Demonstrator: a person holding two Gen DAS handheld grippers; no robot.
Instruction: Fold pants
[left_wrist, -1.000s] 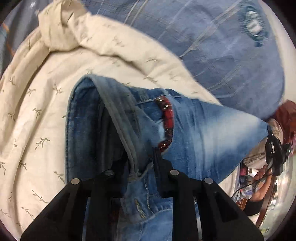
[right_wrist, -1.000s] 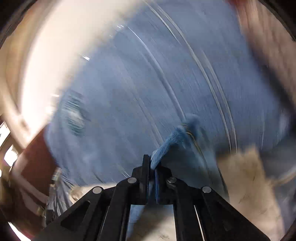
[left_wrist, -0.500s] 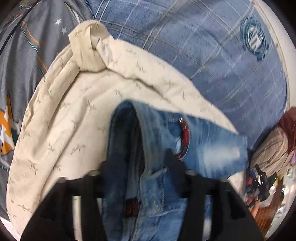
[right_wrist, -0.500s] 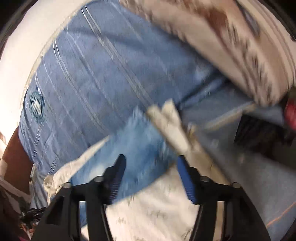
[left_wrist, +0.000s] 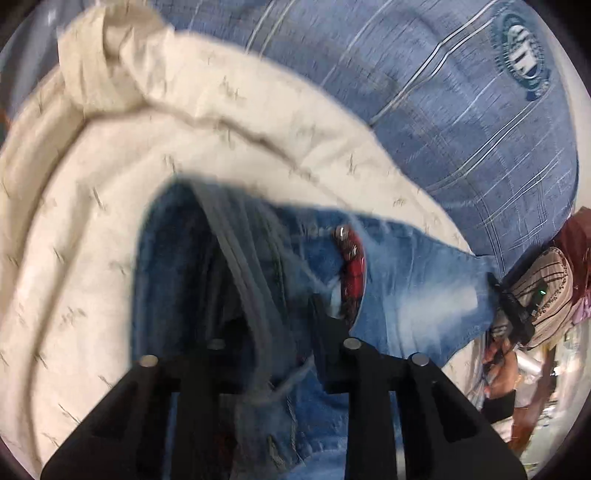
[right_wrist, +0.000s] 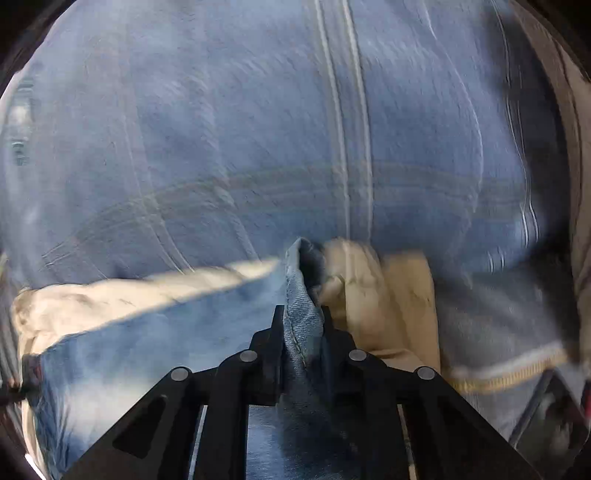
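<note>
Blue jeans (left_wrist: 406, 295) with a red patch (left_wrist: 351, 266) lie folded over on a cream cloth (left_wrist: 110, 184). My left gripper (left_wrist: 269, 317) is closing, and a thick bunch of the waistband end sits pinched between its fingers. My right gripper (right_wrist: 303, 314) is also closing; a folded denim edge (right_wrist: 299, 295) stands squeezed between its fingers. The rest of the jeans (right_wrist: 129, 350) stretch away to the left in the right wrist view. In the left wrist view the right gripper (left_wrist: 513, 314) shows at the jeans' far corner, held by a hand (left_wrist: 498, 369).
A blue plaid bedsheet (left_wrist: 461, 110) with a round emblem (left_wrist: 521, 59) covers the bed behind the cream cloth (right_wrist: 380, 295). The same sheet (right_wrist: 221, 129) fills the right wrist view. A dark object (right_wrist: 546, 406) lies at the lower right there.
Both grippers stood open half a second ago and have closed again on the denim. The right gripper has dropped low toward the bed, at the jeans' folded edge.
</note>
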